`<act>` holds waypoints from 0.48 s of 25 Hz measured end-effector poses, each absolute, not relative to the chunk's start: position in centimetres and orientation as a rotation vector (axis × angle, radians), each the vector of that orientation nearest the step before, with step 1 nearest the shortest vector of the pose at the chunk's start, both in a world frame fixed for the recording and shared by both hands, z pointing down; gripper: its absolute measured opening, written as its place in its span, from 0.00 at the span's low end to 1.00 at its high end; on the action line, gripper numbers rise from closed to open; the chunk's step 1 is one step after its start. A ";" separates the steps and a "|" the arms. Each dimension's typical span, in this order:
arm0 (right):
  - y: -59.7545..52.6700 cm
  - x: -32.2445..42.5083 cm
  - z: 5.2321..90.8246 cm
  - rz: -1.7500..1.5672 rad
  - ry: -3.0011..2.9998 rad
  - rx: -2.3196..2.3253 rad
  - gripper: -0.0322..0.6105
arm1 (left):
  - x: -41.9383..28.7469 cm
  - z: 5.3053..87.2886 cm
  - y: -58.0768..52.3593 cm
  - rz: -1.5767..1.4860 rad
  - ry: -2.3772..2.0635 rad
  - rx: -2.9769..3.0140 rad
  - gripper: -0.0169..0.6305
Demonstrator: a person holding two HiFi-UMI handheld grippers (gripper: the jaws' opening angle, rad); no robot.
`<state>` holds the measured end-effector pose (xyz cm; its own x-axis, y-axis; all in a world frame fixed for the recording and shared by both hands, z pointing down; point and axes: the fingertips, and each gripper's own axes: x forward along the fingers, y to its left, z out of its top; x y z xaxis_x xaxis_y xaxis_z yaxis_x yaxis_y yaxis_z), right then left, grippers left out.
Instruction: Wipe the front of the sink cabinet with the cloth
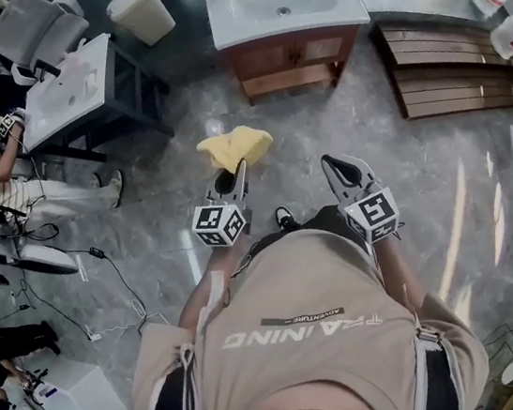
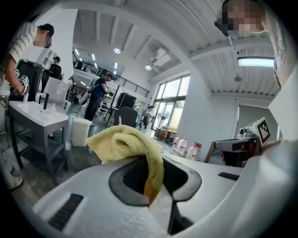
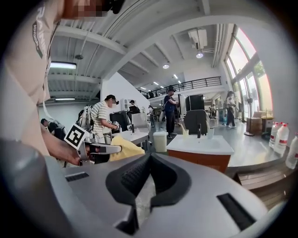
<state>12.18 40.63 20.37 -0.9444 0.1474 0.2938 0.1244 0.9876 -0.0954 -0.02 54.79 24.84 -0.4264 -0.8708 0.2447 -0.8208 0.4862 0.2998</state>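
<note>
Left hand-held gripper [image 1: 239,172] pinches the yellow cloth [image 2: 128,144], the pinch clear only in its own view; right hand-held gripper [image 3: 148,160] is closed empty, facing the sink cabinet [image 3: 205,161].

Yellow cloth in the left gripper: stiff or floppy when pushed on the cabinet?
Likely floppy: the cloth folds and droops over the left gripper. Probably light, since a pinch on one fold carries it. Its fuzzy pile should drag, not slide.

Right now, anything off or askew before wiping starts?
Nothing spilled or damaged. The cloth is bunched, pinched by one fold in the left gripper, not spread flat for wiping. The sink cabinet stands upright and untouched; the right gripper is shut, empty.
</note>
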 end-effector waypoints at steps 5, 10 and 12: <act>40.6 11.7 22.4 0.112 -2.736 -0.167 0.07 | -2.8 25.9 55.3 -0.274 -2.357 1.360 0.11; 38.8 9.3 22.2 0.145 -2.737 -0.177 0.07 | -5.3 27.4 54.5 -0.313 -2.359 1.299 0.11; 37.6 8.2 22.6 0.169 -2.743 -0.171 0.07 | -6.0 27.6 53.9 -0.315 -2.360 1.289 0.11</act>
<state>8.19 37.57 22.60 -0.9184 0.1423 0.3692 0.0959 0.9853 -0.1413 -6.03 53.88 27.57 -0.4748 -0.8404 0.2614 -0.7425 0.5420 0.3937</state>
